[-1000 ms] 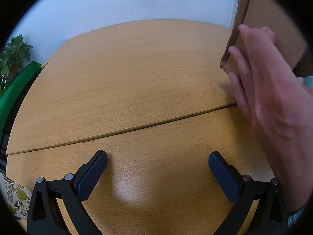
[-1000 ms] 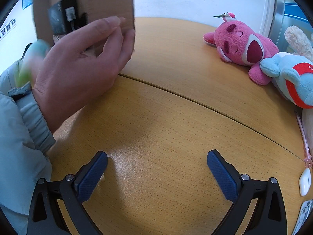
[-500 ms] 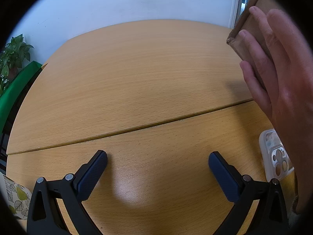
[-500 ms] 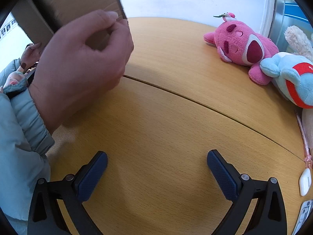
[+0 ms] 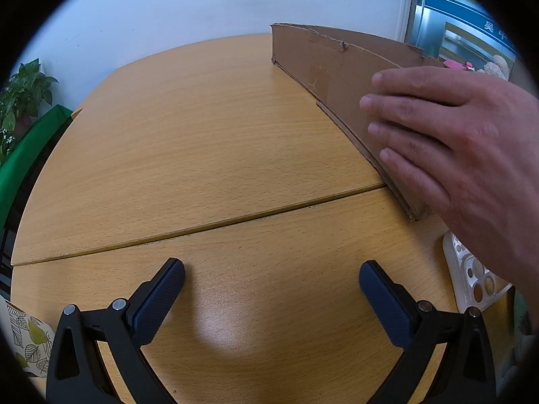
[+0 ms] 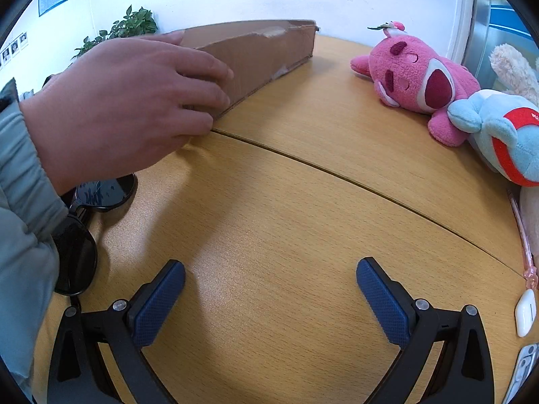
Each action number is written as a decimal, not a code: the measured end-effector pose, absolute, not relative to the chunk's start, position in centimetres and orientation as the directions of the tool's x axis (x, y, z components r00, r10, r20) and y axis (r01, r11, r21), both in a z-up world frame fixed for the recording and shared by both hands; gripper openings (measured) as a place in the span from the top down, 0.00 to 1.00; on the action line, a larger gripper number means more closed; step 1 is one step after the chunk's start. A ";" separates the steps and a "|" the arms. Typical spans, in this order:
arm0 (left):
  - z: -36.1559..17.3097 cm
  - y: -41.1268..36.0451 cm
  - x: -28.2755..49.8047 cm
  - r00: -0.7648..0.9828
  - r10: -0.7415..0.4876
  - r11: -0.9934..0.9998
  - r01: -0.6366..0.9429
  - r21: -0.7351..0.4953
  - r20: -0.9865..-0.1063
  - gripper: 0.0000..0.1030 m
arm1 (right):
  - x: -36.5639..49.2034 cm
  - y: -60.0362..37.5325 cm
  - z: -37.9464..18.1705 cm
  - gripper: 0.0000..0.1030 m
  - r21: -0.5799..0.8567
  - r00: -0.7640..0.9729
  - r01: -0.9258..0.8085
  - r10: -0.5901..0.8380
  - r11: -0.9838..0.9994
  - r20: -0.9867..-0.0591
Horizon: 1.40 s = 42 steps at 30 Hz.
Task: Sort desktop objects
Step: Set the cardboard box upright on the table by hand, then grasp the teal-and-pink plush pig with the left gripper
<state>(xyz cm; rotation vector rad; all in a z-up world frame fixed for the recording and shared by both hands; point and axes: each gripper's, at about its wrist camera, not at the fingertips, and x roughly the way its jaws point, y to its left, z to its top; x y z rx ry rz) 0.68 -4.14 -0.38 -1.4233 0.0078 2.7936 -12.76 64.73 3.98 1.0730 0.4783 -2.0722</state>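
on surface (image 6: 303,202) bare hand (image 6: 128,101) steadies cardboard box (image 6: 256,50); both tools spread, empty; sunglasses (image 6: 87,215), plush toys (image 6: 417,80) unsorted, sorting barely begun

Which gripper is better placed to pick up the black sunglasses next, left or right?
Right, probably. The black sunglasses lie just left of the open right gripper; the left wrist view does not show them, only the bare hand there.

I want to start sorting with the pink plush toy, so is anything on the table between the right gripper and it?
Nothing visible blocks it. The right gripper is open over bare table, and only wood lies between it and the pink plush toy. The hand on the cardboard box is off to the side.
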 end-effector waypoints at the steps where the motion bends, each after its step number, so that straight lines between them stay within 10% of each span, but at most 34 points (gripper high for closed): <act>1: -0.4 -4.1 0.7 -0.588 0.003 -1.000 -0.008 0.002 -0.809 0.00 | -12.9 64.7 3.9 0.00 0.009 -0.375 0.755 -0.443 -0.655 -0.814; 25: -0.4 -3.8 1.0 -0.588 -0.004 -1.000 0.007 0.001 -0.809 0.00 | -13.5 64.4 3.7 0.00 0.010 -0.384 0.742 -0.437 -0.670 -0.814; 36: 0.2 -2.7 1.8 -0.552 -0.041 -0.997 0.079 -0.003 -0.833 0.00 | -10.9 64.1 4.5 0.01 0.001 -0.479 0.404 -0.212 -0.915 -0.852; 42: 7.8 0.3 8.2 -0.742 -0.148 -0.971 0.233 -0.046 -0.654 0.00 | -0.9 63.2 13.9 0.00 -0.147 -0.757 0.417 -0.253 -0.897 -0.602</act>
